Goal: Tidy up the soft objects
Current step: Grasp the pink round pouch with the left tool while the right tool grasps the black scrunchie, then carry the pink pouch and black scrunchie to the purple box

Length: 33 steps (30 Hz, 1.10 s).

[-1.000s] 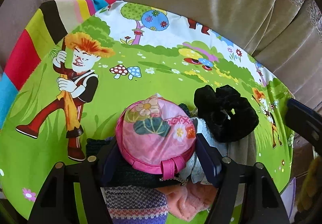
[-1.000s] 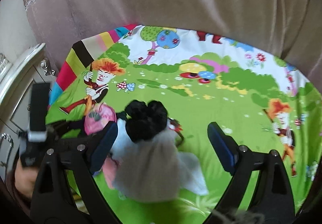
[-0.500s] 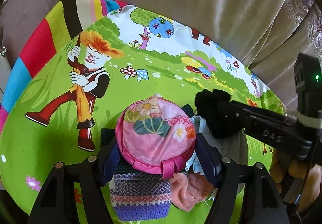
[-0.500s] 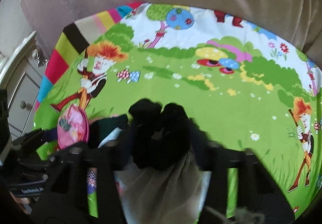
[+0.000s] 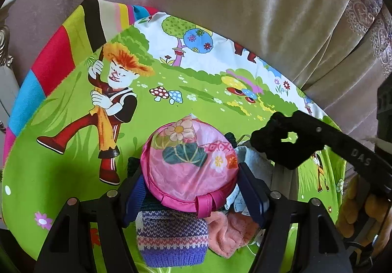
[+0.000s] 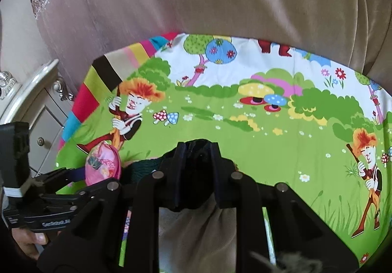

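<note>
My left gripper [image 5: 192, 184] is shut on a round pink floral pouch [image 5: 188, 162], its pads pressing on both sides. Under it lies a pile of soft things: a purple striped knit [image 5: 171, 238], a peach fleece cloth [image 5: 232, 231] and a light blue cloth [image 5: 254, 157]. My right gripper [image 6: 198, 148] is closing its jaws on a black scrunchie [image 6: 196, 179], and the pads squeeze it. In the left wrist view the scrunchie [image 5: 276, 148] hangs on that gripper's finger at the pile's right. A grey-beige cloth [image 6: 196, 231] lies below it.
Everything rests on a bright cartoon-print sheet [image 5: 73, 150] with a striped left edge. A beige curtain [image 5: 220, 3] hangs behind it. A white cabinet [image 6: 31, 101] stands at the left. A hand [image 6: 29, 243] holds the left gripper.
My right gripper has come forward over the pile, and its jaws went from wide apart to closed on the black scrunchie. The left gripper keeps its hold on the pink pouch.
</note>
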Tool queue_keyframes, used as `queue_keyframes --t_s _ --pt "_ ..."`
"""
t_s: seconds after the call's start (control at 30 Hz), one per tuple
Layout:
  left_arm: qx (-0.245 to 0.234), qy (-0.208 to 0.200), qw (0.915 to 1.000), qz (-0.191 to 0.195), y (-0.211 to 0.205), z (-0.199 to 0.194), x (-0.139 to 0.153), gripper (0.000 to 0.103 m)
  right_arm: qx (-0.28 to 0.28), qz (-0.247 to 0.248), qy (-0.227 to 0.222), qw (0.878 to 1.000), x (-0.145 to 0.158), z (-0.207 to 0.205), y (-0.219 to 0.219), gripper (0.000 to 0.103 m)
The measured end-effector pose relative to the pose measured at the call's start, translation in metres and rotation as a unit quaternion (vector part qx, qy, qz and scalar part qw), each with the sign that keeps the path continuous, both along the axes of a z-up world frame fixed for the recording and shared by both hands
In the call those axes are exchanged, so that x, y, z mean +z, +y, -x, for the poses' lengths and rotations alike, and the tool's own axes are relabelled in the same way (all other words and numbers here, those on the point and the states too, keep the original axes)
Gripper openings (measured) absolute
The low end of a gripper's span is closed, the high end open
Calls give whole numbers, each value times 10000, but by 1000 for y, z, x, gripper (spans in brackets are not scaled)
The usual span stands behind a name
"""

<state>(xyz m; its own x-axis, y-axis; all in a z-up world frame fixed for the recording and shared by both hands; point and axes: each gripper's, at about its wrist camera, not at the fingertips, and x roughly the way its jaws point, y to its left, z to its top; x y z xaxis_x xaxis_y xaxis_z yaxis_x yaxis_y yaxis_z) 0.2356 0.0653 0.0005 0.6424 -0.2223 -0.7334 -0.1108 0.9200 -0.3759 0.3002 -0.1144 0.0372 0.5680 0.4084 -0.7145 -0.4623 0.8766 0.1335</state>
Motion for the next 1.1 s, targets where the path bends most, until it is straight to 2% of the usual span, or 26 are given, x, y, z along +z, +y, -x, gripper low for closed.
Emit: queue_keyframes --t_s 0.47,0.67,1.1 --pt "-178 -193 9996 53 -18 25 22 71 -199 -346 -248 9989 37 53 -33 22" --pt "-494 -200 9986 44 -46 40 28 71 -379 -296 -229 9986 35 87 -54 22" --pt "-1239 -94 9922 -68 -115 85 33 71 -1074 -474 6 9931 25 153 -136 22"
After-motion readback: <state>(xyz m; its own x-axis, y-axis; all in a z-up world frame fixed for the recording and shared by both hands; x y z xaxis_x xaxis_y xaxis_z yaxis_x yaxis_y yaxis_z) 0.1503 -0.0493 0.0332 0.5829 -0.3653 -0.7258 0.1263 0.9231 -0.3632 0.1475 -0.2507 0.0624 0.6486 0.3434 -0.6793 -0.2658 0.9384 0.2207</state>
